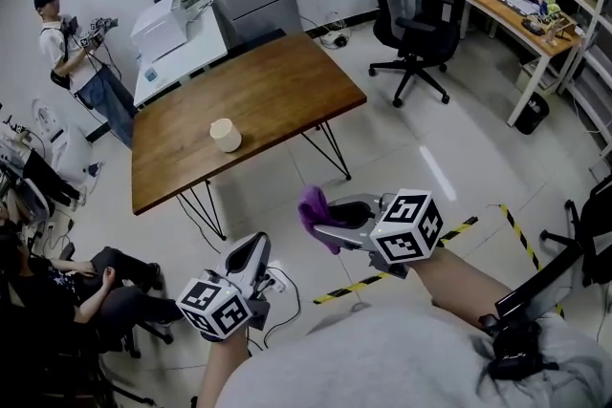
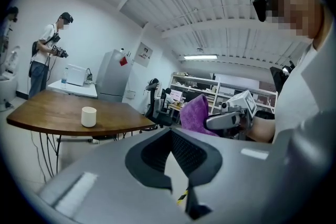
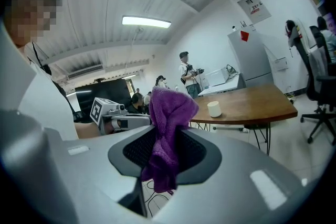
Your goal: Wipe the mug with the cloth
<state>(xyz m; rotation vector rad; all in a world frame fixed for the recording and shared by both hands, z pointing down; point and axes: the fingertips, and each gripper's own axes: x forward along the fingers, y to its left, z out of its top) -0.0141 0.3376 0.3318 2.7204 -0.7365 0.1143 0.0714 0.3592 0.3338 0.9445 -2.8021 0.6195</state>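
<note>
A cream mug (image 1: 226, 135) stands upright near the middle of the brown wooden table (image 1: 287, 81); it also shows in the left gripper view (image 2: 88, 116) and the right gripper view (image 3: 213, 108). My right gripper (image 1: 323, 217) is shut on a purple cloth (image 1: 315, 213), which bunches up above its jaws (image 3: 165, 128) and hangs below them. My left gripper (image 1: 256, 248) is shut with nothing in it. Both grippers hang in the air over the floor, well short of the table. The cloth (image 2: 196, 114) shows from the left gripper view too.
A person with a camera rig (image 1: 76, 62) stands past the table's far left corner by a white bench (image 1: 177, 43). Black office chairs (image 1: 411, 24) and a desk (image 1: 516, 14) are at the back right. Yellow-black tape (image 1: 478, 229) runs across the floor.
</note>
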